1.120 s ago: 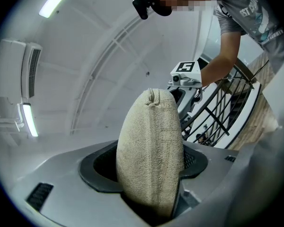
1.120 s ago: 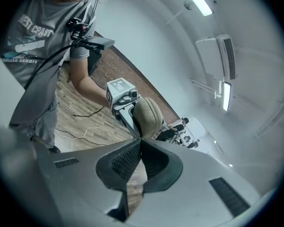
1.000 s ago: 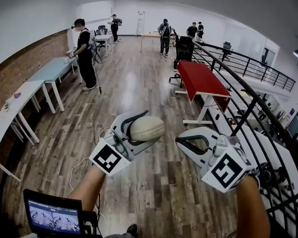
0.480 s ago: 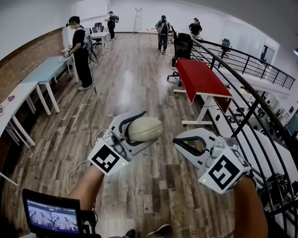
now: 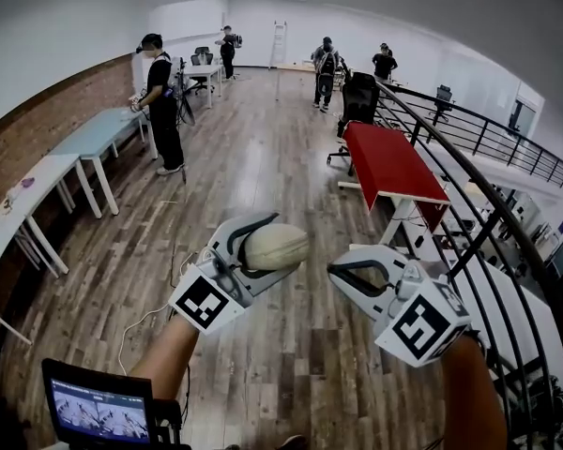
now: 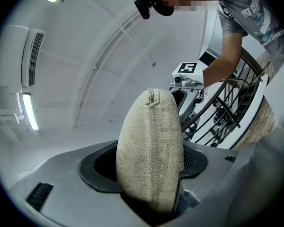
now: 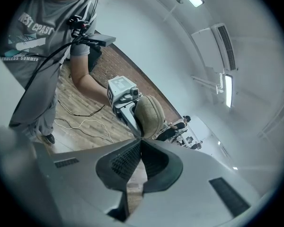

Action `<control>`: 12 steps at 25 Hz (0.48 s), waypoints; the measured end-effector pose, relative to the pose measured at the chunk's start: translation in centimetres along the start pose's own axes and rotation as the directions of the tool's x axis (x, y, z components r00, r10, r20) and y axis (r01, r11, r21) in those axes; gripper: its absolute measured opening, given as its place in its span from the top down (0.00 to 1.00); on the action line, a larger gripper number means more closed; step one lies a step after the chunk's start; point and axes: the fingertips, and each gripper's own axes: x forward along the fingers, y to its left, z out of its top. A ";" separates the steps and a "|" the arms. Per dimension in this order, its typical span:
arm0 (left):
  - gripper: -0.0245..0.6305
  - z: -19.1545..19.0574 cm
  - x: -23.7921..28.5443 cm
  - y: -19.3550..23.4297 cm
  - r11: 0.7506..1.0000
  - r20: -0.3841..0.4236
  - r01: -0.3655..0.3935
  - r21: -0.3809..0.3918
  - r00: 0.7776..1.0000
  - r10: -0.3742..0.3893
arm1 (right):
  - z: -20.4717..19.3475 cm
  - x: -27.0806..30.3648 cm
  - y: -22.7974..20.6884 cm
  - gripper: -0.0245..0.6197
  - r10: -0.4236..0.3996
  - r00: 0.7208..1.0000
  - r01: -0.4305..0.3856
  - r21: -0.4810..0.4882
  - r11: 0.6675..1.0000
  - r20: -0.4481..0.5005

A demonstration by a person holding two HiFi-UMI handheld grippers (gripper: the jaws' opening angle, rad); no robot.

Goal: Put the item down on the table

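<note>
A beige, oval, rough-woven pad [image 5: 274, 248] is clamped upright between the jaws of my left gripper [image 5: 286, 242], held in the air high above a wooden floor. In the left gripper view the pad [image 6: 150, 150] fills the gap of the left gripper [image 6: 149, 174], and both pads press on its sides. My right gripper [image 5: 335, 272] hovers just right of it, shut with nothing in it; its tips meet in the right gripper view [image 7: 141, 143], where the pad [image 7: 150, 115] shows beyond them.
A red-covered table [image 5: 389, 162] stands ahead on the right beside a black railing [image 5: 450, 186]. White and pale blue tables [image 5: 38, 186] line the brick wall at left, with a person [image 5: 159, 101] standing there. A tablet screen [image 5: 98, 411] sits below, and cables [image 5: 141, 322] lie on the floor.
Both grippers keep nearly the same pose, and the left still grips the pad. The view has swung slightly, and the people at the far end have shifted.
</note>
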 end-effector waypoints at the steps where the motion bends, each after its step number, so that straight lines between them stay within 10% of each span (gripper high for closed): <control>1: 0.49 -0.3 0.9 0.0 1.000 -0.003 -0.003 0.001 1.000 0.003 | -0.9 -0.1 -0.5 0.96 0.003 1.000 -0.003 -0.002 1.000 0.001; 12: 0.49 -3.1 11.3 0.7 0.999 -0.052 -0.041 0.023 0.998 0.042 | -10.3 -2.0 -5.8 0.96 0.038 0.998 -0.036 -0.029 0.999 0.045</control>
